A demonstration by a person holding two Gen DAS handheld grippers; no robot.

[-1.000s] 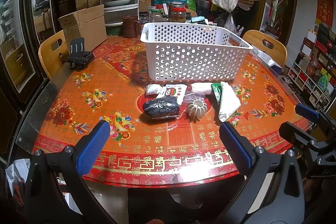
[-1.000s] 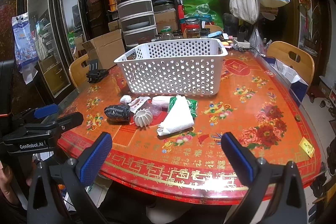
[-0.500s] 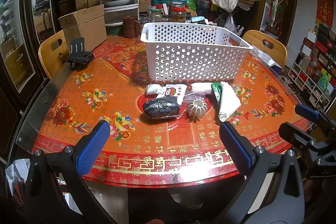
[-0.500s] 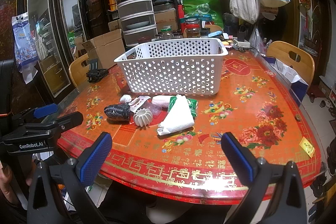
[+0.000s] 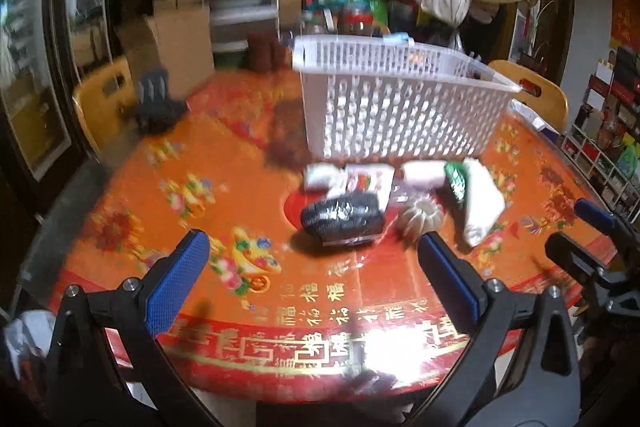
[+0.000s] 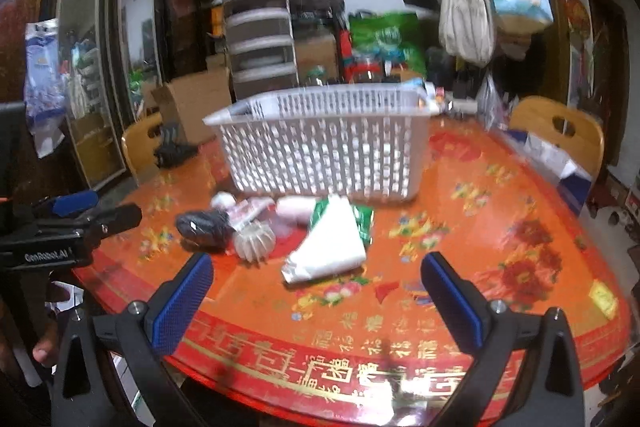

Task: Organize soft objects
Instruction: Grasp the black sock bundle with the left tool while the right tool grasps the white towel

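Observation:
Several soft items lie on the red table in front of a white perforated basket (image 5: 400,107) (image 6: 328,147): a dark wrapped bundle (image 5: 342,217) (image 6: 204,227), a white ribbed ball (image 5: 422,219) (image 6: 254,241), a white folded cloth (image 5: 480,207) (image 6: 332,243), a green packet (image 5: 456,181) (image 6: 362,223), a white roll (image 5: 422,173) (image 6: 296,207) and a printed packet (image 5: 366,181). My left gripper (image 5: 314,281) is open and empty, short of the dark bundle. My right gripper (image 6: 318,293) is open and empty, short of the white cloth.
A cardboard box (image 5: 180,39), stacked drawers (image 6: 260,35) and jars stand behind the basket. A black holder (image 5: 154,103) sits at the table's back left. Wooden chairs (image 6: 560,131) (image 5: 102,99) stand at both sides. The table's front edge (image 6: 360,383) is close below both grippers.
Both grippers have moved forward and down toward the items on the table; both views are now blurred by motion. Both grippers stay open. The items have not moved.

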